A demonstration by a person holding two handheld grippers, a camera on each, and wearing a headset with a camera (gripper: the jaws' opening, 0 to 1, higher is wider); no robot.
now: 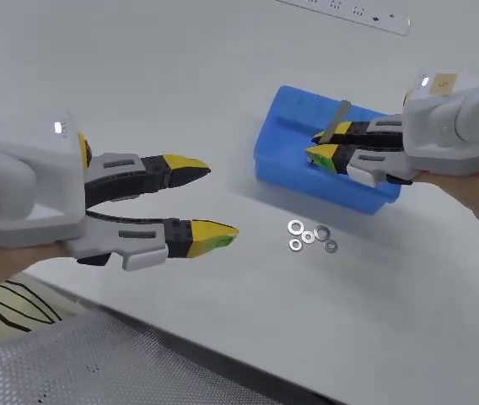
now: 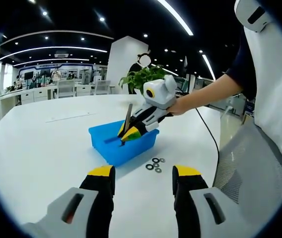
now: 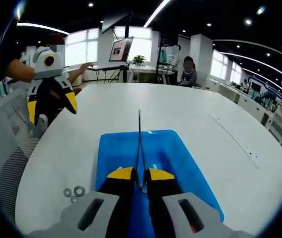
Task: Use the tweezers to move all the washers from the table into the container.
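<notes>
My right gripper (image 1: 317, 145) clamps the tweezers (image 1: 335, 125) above the blue container (image 1: 277, 160). I should swing low to the washers (image 1: 310, 236) beside it, tips level. Left gripper (image 1: 221, 199) hangs open.

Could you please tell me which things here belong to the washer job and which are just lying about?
For the job: washers, tweezers, blue container, right hand-held gripper.
Lying about: power strip, mesh chair, potted plant.
</notes>
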